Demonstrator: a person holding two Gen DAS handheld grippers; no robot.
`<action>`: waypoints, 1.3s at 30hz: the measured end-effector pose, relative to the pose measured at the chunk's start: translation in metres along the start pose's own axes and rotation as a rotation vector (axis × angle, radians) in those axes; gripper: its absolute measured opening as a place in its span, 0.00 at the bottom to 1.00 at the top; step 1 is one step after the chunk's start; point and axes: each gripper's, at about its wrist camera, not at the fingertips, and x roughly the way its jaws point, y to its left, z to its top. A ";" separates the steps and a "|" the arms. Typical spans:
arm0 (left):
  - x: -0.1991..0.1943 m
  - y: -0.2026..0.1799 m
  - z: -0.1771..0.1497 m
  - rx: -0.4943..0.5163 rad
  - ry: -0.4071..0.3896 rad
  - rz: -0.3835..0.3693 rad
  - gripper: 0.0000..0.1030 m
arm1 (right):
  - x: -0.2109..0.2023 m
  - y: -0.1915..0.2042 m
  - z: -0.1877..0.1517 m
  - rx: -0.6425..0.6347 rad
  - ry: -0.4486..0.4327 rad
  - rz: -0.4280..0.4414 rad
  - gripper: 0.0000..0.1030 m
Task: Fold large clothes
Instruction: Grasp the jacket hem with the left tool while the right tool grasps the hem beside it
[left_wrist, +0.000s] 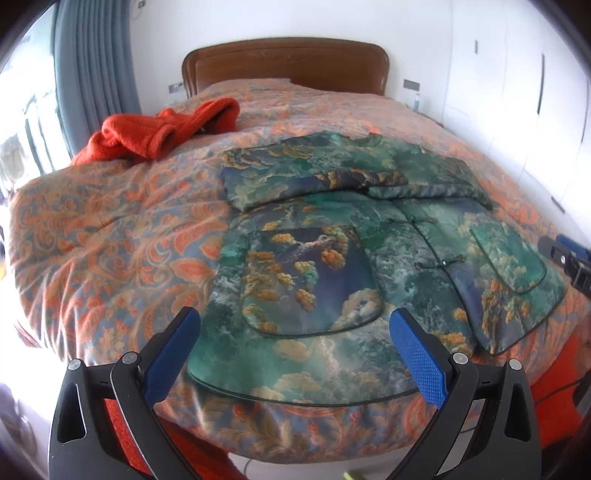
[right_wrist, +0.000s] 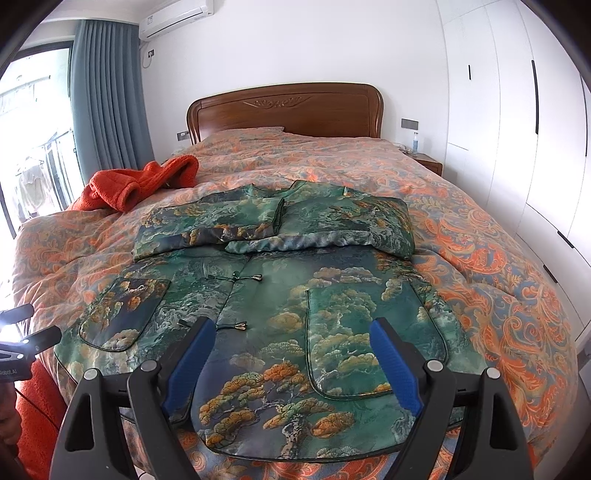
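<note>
Lying flat on bed (right_wrist: 480, 236), green pine-print jacket (right_wrist: 280, 295), sleeves folded in, both grippers wide open, empty

From my left wrist view, the other gripper (left_wrist: 567, 264) beside the green jacket (left_wrist: 332, 266) is cut off by the right edge, so I can't read its jaws there. Behind the jacket, the bottle (right_wrist: 416, 142) is too small to identify its label.

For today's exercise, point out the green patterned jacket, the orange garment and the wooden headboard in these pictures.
green patterned jacket (right_wrist: 273, 302), right wrist view, on its front panel near the closure.
orange garment (left_wrist: 147, 136), left wrist view, on its bunched middle.
wooden headboard (right_wrist: 284, 114), right wrist view, on the panel below the carving.
</note>
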 end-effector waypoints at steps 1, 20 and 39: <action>0.002 0.013 0.003 -0.039 0.006 -0.012 0.99 | 0.000 -0.002 0.001 -0.001 0.001 0.006 0.85; 0.124 0.065 -0.024 -0.217 0.363 -0.250 0.99 | 0.063 -0.219 -0.034 0.310 0.408 0.119 0.85; 0.113 0.062 -0.017 -0.190 0.436 -0.303 0.21 | 0.103 -0.137 -0.031 0.046 0.562 0.227 0.35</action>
